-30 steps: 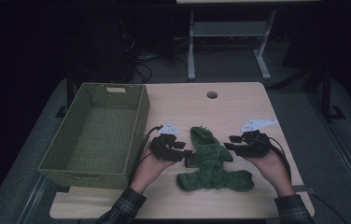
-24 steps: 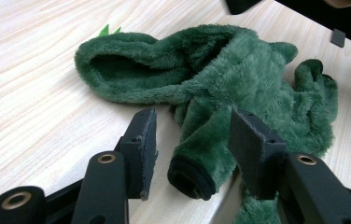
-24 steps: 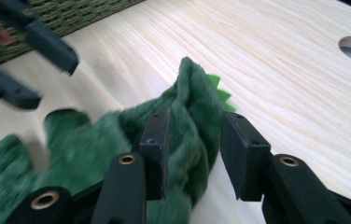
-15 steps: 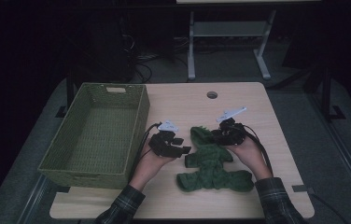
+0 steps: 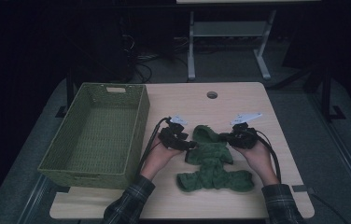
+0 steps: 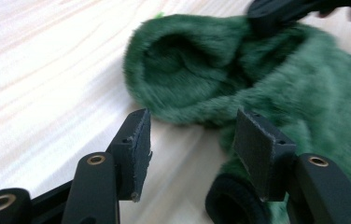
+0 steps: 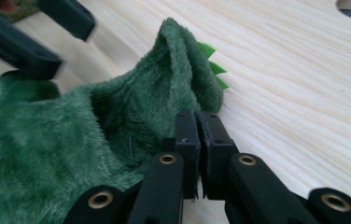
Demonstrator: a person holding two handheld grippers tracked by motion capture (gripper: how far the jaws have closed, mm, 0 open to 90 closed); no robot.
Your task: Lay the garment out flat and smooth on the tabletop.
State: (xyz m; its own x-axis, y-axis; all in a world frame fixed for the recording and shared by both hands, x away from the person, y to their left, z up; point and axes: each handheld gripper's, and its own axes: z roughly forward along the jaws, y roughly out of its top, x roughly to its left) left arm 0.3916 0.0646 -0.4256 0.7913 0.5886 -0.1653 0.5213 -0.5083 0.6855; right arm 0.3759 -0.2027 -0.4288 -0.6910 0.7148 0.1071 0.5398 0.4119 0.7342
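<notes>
A green plush hooded garment lies flat on the wooden table, hood toward the far side. Light green spikes stick out of the hood's back. My left gripper is at the hood's left edge. Its jaws have just been opening, and the pads stand apart over bare wood with the plush just beyond them. My right gripper is at the hood's right edge. Its jaws have just been closing, and the right gripper pinches the hood's rim.
A green woven basket stands on the table's left half, close beside my left hand. A round cable hole sits near the far edge. Bare table stretches behind and to the right of the garment.
My right hand has slid left and down onto the hood's edge, and its jaws have shut there. My left hand has shifted right toward the hood.
</notes>
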